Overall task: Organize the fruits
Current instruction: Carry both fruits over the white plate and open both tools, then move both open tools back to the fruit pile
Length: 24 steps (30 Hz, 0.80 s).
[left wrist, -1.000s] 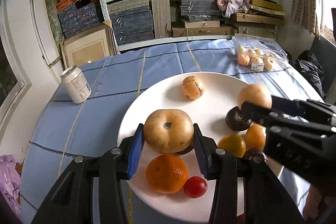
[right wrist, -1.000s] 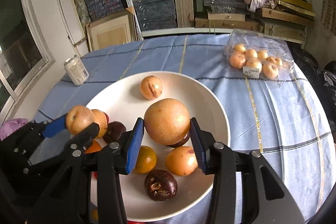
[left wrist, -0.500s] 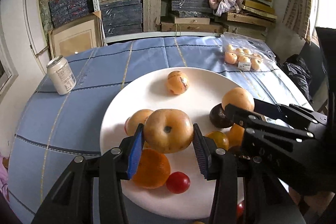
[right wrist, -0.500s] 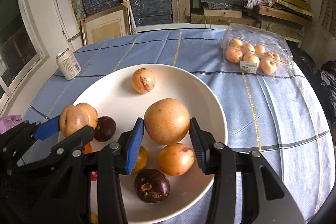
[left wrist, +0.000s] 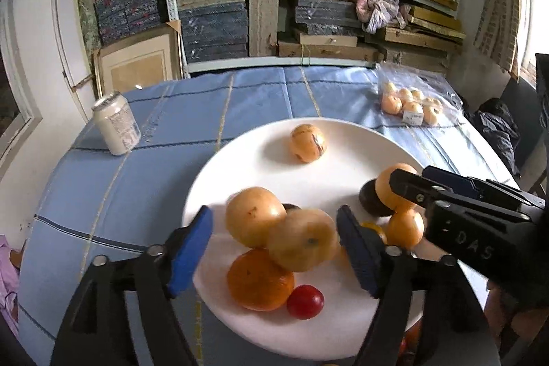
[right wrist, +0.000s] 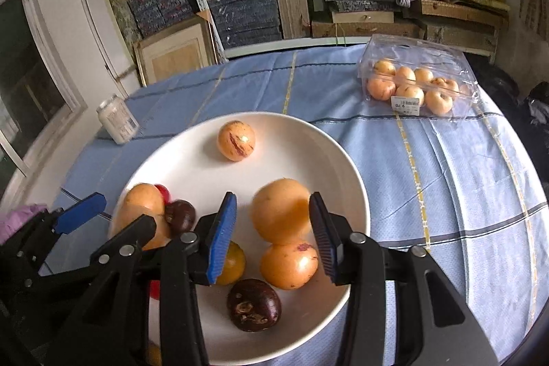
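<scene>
White plate (right wrist: 346, 160), landmark, on blue-clothed surface (right wrist: 446, 167).

Left tongs (left wrist: 274, 249): jaws opening, standing wide over the plate's near side; blurred pale-yellow fruit (left wrist: 302, 244) between the pads, neither pad pressing on it. It sits against another yellow fruit (left wrist: 255, 216) and above an orange (left wrist: 259, 280); red tomato (left wrist: 305, 302) just beside the orange.

Right tongs (right wrist: 272, 237): narrow, clamped on a large yellow-orange fruit (right wrist: 279, 210) over the plate's right half.

Striped fruit (right wrist: 236, 140): alone at the plate's far side.

Dark purple fruit (right wrist: 254, 305): near rim.

Can (left wrist: 116, 127): beyond the plate, left.

Clear fruit box (right wrist: 417, 81): beyond the plate, right.
</scene>
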Available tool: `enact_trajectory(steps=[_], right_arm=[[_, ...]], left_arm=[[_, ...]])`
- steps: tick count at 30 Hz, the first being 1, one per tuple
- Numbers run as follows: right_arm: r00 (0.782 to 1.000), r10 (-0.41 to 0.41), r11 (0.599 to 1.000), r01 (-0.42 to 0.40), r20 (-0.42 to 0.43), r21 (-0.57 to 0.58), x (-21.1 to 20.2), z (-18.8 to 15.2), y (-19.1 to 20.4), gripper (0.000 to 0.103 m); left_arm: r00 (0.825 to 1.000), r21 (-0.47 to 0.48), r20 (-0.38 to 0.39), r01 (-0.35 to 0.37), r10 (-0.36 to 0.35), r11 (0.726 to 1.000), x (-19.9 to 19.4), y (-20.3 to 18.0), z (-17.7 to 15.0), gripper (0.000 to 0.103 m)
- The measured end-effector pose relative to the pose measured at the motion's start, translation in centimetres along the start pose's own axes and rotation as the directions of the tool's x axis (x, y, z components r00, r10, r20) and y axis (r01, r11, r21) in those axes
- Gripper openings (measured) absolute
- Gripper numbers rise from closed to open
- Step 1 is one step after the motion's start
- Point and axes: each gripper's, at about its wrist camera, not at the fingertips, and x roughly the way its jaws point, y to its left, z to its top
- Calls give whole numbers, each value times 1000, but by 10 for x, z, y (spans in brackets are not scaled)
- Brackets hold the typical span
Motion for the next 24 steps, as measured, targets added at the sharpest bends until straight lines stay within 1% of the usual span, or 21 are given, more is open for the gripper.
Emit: enact_trajectory(steps=[1, 6, 9, 10, 11, 13, 14, 15, 16, 18, 20, 22, 24], right_arm=[[1000, 9, 1000, -10, 6, 5, -3, 1, 0, 44], [994, 59, 998, -58, 87, -10, -41, 10, 15, 44], [983, 101, 994, -94, 151, -53, -77, 12, 32, 44], [977, 119, 991, -108, 175, -75, -94, 11, 42, 44], [973, 129, 989, -113, 193, -95, -108, 8, 49, 47], [964, 142, 985, -115, 226, -129, -131, 1, 61, 53], [957, 151, 981, -115, 249, -154, -146, -10, 66, 56], [951, 157, 979, -114, 266, -170, -158, -22, 69, 56], [950, 155, 979, -110, 272, -174, -163, -29, 69, 57], [957, 130, 979, -83, 261, -185, -170, -55, 67, 58], [958, 106, 986, -68, 265, -152, -172, -83, 53, 58], [968, 104, 994, -91, 228, -67, -162, -111, 28, 58], [980, 84, 996, -84, 178, -8, -151, -126, 13, 58]], left_arm=[[1000, -1, 6, 0, 0, 1000, -2, 0, 1, 81], [999, 15, 45, -20, 19, 1000, -23, -3, 3, 81], [996, 40, 80, -47, 44, 998, -42, -6, -4, 82], [994, 42, 96, -54, 50, 998, -52, -5, -11, 84], [993, 41, 103, -57, 52, 998, -57, -5, -15, 87], [992, 54, 106, -67, 61, 996, -70, -3, -29, 88], [991, 51, 110, -76, 70, 996, -78, -1, -39, 88], [991, 45, 110, -82, 76, 996, -83, 2, -46, 88], [991, 38, 108, -82, 77, 996, -89, 4, -54, 88], [992, 11, 103, -72, 71, 997, -100, 12, -71, 88], [991, -18, 109, -71, 73, 997, -111, 19, -89, 88], [989, -31, 121, -77, 80, 997, -119, 23, -102, 88], [987, -44, 131, -87, 92, 995, -125, 27, -116, 88]])
